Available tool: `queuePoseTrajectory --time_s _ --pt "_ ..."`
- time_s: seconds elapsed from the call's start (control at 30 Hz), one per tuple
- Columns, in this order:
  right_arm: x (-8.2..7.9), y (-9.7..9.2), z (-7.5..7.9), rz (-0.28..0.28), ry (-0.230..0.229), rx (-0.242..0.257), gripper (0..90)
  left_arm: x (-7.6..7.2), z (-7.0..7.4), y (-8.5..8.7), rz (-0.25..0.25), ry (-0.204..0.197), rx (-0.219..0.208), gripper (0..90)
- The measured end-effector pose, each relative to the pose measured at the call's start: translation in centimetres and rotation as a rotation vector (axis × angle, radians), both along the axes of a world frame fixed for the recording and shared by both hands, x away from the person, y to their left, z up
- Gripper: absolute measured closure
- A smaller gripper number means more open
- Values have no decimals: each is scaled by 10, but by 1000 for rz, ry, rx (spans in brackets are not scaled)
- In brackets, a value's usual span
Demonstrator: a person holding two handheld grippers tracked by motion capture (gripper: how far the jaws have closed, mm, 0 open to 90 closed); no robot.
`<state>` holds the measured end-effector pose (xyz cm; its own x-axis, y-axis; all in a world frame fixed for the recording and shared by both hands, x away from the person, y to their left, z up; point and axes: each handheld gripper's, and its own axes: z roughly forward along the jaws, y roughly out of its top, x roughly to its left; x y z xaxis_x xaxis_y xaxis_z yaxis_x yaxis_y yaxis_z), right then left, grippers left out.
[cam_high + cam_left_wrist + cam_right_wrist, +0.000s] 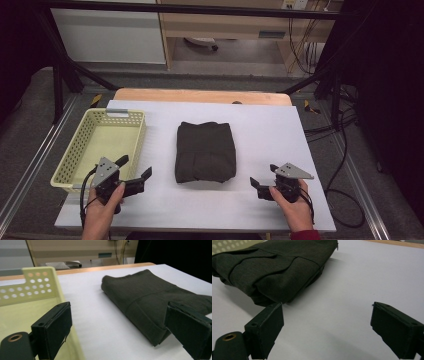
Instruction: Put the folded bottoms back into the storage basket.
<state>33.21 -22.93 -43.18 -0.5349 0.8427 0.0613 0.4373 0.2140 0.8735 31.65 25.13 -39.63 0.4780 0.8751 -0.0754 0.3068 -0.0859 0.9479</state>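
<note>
A dark, folded garment (205,152) lies in the middle of the white table top (270,130). To its left stands a pale yellow perforated basket (100,145), nothing inside it. My left gripper (134,167) sits at the basket's near right corner, open, jaws pointing toward the garment's near left corner. In the left gripper view the garment (145,297) lies just ahead, with nothing between the jaws of the left gripper (120,335). My right gripper (264,176) is open near the garment's near right corner. The right gripper view has the garment (274,267) ahead on the left of the right gripper (332,332).
A wooden board edge (200,95) runs along the table's far side. Black frame bars and cables (345,150) stand to the right of the table. The basket wall (32,290) rises close to my left jaw. A corner of the basket (232,245) peeks beyond the garment.
</note>
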Motion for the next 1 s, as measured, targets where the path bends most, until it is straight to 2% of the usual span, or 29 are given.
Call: queuePoseTrajectory --time_s 0.1,0.2,0.33,0.5,0.6,0.7,0.77,0.83,1.0 --pt "0 3 -1 12 10 -2 72 0 -1 4 -4 0 18 63" --pt "0 8 -3 37 26 -6 67 1 -3 5 -5 7 12 59" --pt "-1 14 -4 53 40 -13 72 4 -4 7 17 7 14 64" --pt "-2 24 -6 83 50 -29 98 5 -4 6 12 8 20 63" --pt "-3 35 -7 103 66 -33 142 6 -4 5 16 8 22 64" --pt "-3 49 -11 144 94 -62 215 7 -5 7 32 13 14 71" --pt "-3 56 -13 165 91 -89 267 7 -5 8 33 12 14 73" --pt "-4 60 -13 182 86 -107 346 6 -4 8 38 5 12 75" --pt "-6 61 -14 206 94 -116 456 6 -4 7 39 5 20 82"
